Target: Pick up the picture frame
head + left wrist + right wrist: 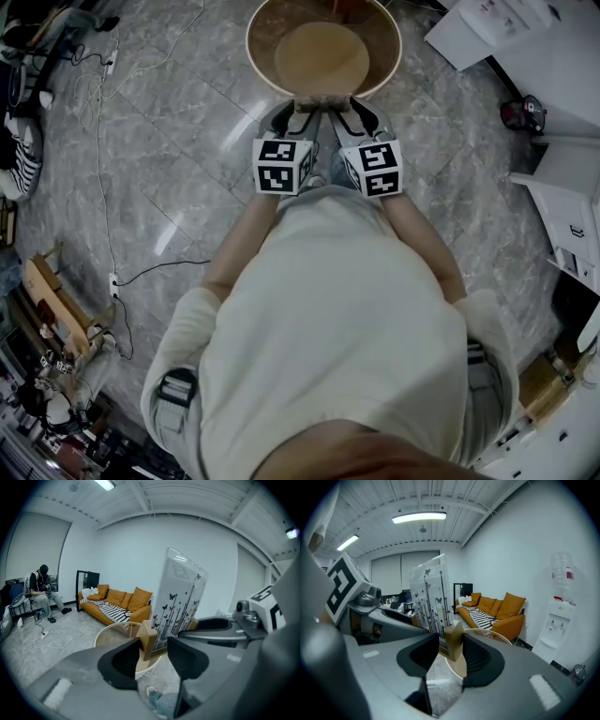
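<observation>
The picture frame (pixel 180 597) is a clear upright panel printed with butterflies and stems, set in a pale wooden base (pixel 149 639). It is at the near rim of the round wooden table (pixel 384 56), seen edge-on in the head view as the frame (pixel 323 99) between both grippers. My left gripper (pixel 152 651) has one end of the base between its jaws, and my right gripper (pixel 451 651) is shut on the other end of the base (pixel 453 641). In the head view the left gripper (pixel 286 111) and right gripper (pixel 352 108) stand side by side. Whether the base rests on the table I cannot tell.
An orange sofa (pixel 117 603) with a striped blanket stands behind the table. A person (pixel 40 592) sits at the far left. A water dispenser (pixel 558 620) stands by the right wall. Cables (pixel 103 141) run over the marble floor, and white furniture (pixel 562 187) lines the right side.
</observation>
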{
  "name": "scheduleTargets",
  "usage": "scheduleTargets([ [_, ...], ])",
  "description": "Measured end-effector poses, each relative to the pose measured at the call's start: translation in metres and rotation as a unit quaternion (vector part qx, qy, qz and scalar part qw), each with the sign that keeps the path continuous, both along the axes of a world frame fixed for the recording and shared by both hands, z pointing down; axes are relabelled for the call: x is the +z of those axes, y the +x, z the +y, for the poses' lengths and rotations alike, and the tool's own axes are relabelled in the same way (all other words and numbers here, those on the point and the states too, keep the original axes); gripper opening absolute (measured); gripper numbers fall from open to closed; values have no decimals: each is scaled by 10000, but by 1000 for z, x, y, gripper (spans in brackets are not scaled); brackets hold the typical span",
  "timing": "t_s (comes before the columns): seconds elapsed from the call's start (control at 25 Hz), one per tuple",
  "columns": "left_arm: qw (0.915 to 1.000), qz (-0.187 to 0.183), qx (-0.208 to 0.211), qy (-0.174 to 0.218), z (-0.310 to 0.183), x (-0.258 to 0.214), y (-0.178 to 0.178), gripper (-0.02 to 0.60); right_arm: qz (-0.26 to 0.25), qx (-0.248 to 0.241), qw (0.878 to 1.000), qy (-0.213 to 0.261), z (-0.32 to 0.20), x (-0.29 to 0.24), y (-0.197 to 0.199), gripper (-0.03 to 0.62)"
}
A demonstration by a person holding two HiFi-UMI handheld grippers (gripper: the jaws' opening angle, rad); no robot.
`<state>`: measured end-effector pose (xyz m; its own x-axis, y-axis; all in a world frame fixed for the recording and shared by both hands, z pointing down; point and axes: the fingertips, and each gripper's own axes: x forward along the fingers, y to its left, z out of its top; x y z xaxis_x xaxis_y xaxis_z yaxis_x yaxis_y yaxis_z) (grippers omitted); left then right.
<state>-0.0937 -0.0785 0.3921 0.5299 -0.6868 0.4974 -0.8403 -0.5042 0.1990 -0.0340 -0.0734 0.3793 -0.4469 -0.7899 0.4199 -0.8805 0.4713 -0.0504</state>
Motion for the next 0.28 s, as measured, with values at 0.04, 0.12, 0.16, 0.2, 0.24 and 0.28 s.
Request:
scheduleTargets([
  [0.04,10000,5,-1,-3,0,0,0,189,6,-5,10000,0,0,0,0,160],
  [0.12,10000,11,-6,-10,0,0,1,189,17,-15,10000,6,-1,0,1,158],
  [0.16,10000,12,-9,-12,0,0,1,189,22,-22,10000,10,-1,0,1,158],
  [0.2,10000,12,-13,-12,0,0,1,189,24,-29,10000,15,-1,0,1,158],
  [0.24,10000,13,-17,-11,0,0,1,189,26,-37,10000,20,0,-1,1,158],
  [0.28,10000,13,-21,-10,0,0,0,189,28,-45,10000,26,0,-1,0,158],
])
